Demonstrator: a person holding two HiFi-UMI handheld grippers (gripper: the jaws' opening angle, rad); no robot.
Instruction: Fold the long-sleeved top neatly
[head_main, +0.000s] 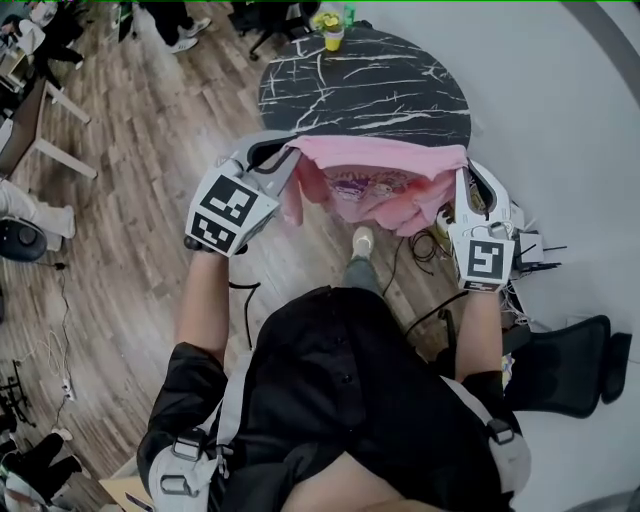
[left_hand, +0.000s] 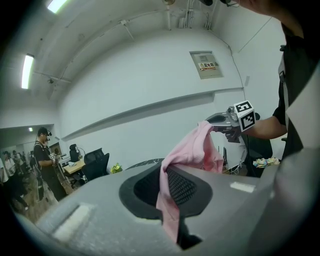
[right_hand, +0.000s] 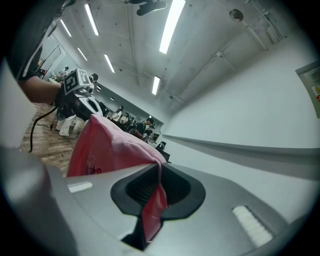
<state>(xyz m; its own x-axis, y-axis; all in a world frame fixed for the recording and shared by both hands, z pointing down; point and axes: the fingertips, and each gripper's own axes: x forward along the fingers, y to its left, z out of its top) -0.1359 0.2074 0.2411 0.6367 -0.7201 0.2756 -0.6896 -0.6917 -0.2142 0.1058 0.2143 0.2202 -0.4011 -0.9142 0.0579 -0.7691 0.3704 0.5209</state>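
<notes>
- Two grippers are holding the pink top (head_main: 380, 185) stretched between them in the air, at the near edge of a dark marbled table (head_main: 370, 90) and above the wood floor (head_main: 150, 130).
- Left gripper (head_main: 283, 158) is pinching one upper corner. Its jaws are pressing almost together on a fold of cloth that is trailing down through the gap.
- Right gripper (head_main: 466, 185) is clamping the opposite corner, its jaws narrow with fabric trapped between them.
- The top's upper edge is running nearly straight from one gripper to the other. The rest is hanging bunched below, with a printed design showing near the middle.
- Whether the top is touching the table, I cannot tell.
</notes>
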